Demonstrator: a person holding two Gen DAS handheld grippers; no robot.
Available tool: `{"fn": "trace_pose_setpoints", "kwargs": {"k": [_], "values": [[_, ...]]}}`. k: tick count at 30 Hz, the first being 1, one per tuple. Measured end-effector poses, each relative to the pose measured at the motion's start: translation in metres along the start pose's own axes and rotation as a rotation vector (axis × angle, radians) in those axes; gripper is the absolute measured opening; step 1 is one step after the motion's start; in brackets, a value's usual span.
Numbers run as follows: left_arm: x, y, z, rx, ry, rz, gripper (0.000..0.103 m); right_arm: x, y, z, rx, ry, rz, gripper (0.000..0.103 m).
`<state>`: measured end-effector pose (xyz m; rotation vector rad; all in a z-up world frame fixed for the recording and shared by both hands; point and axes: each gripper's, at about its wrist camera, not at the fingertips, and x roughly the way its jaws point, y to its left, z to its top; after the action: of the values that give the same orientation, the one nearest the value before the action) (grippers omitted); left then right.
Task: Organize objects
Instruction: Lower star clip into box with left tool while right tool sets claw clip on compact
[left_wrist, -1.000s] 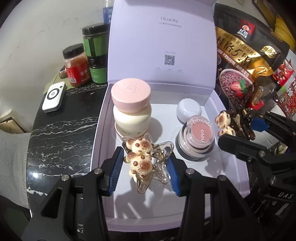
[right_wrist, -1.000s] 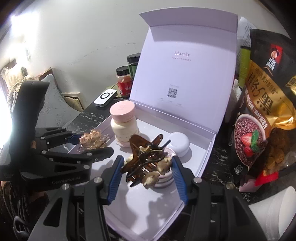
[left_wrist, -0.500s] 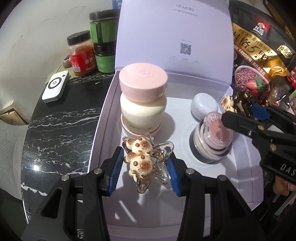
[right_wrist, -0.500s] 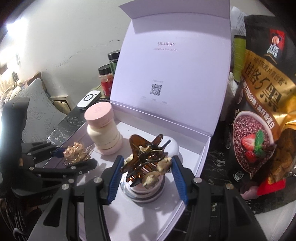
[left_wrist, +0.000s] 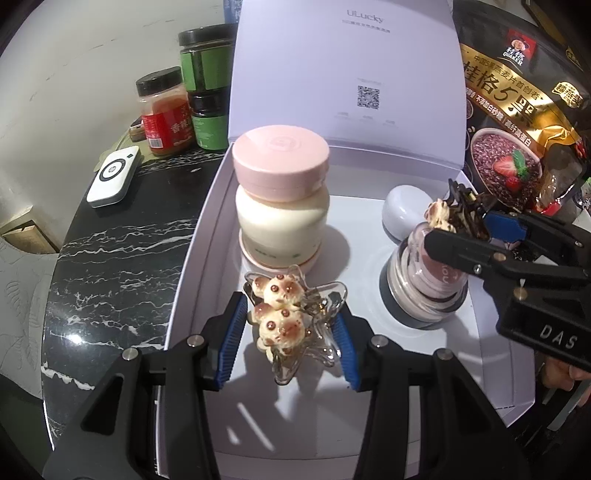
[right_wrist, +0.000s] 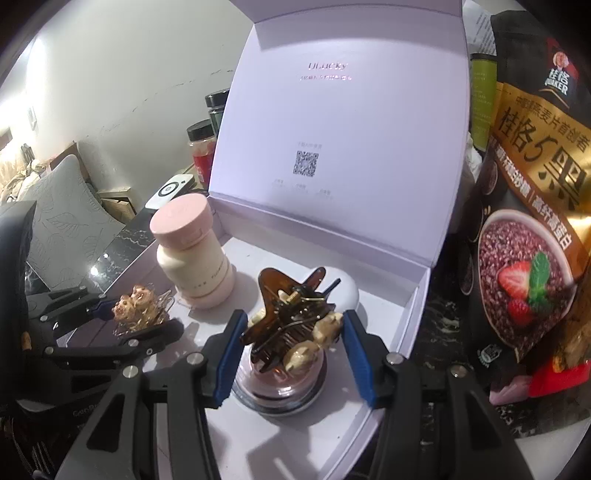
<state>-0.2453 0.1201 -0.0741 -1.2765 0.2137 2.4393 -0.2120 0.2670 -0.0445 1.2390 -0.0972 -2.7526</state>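
Note:
My left gripper is shut on a clear star-shaped hair clip with two bear figures, held over the front left of the open lilac box. The same clip shows at the left of the right wrist view. My right gripper is shut on a brown star-shaped hair clip with cream bears, just above a small pink-lidded jar. In the left wrist view that brown clip hangs over the jar. A cream bottle with a pink cap stands in the box, and a white oval case lies behind the jar.
The box lid stands upright at the back. A dark oatmeal bag leans right of the box. A red-labelled jar, green jars and a white device sit on the black marble tabletop at the left.
Both grippers have closed in on the box and sunk lower with their clips. The brown clip has come over the small jar, which now sits right under it.

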Motion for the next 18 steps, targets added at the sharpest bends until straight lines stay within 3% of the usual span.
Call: {"fn": "trace_pose_setpoints", "kwargs": {"k": [18], "values": [[0.0002,-0.0007,0.0038,0.003,-0.008,0.001,0.045,-0.0014,0.0090,-0.0078,-0.032,-0.018,0.010,0.054]]}}
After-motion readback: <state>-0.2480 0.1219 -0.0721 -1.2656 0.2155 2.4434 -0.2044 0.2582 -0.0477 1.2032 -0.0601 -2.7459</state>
